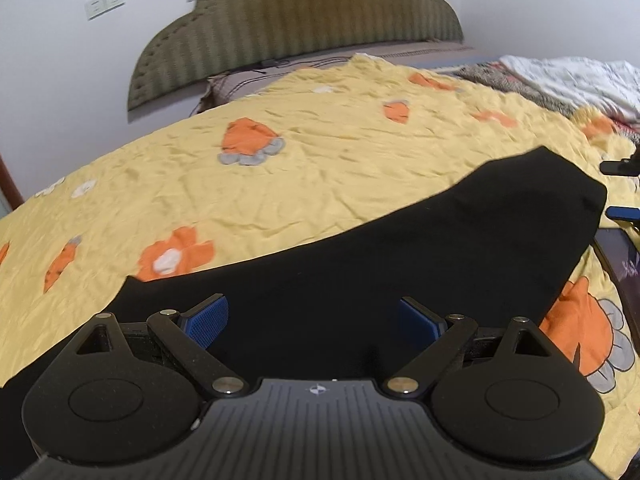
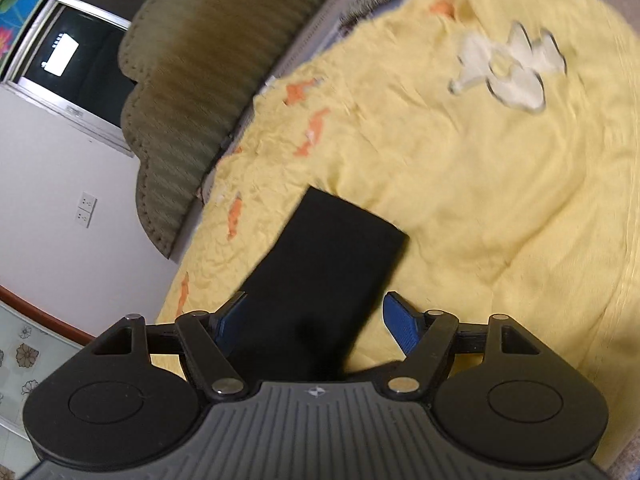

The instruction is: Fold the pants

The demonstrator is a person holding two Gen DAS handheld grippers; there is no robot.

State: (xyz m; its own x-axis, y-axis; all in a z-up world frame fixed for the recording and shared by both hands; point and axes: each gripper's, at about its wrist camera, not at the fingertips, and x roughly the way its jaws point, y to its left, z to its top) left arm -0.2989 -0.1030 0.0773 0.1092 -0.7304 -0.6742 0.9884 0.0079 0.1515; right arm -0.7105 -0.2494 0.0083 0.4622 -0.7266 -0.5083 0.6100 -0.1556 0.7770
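Note:
Black pants [image 1: 400, 248] lie flat on a yellow bedspread [image 1: 280, 184] printed with orange and grey cartoon shapes, running from lower left to the right. My left gripper [image 1: 314, 320] hovers over their near part, open, its blue pads [image 1: 208, 320] wide apart and gripping nothing. In the right wrist view the pants [image 2: 332, 264] form a long dark strip with a squared far end. My right gripper [image 2: 318, 324] is open above the near end, and the cloth shows between the pads without being pressed. The picture is tilted and blurred.
An olive padded headboard [image 1: 300, 20] stands against the white wall. Crumpled patterned blankets [image 1: 560, 76] are piled at the far right. A dark flat screen device [image 1: 624, 268] lies on the spread beside the pants. A dark window [image 2: 80, 60] is at upper left.

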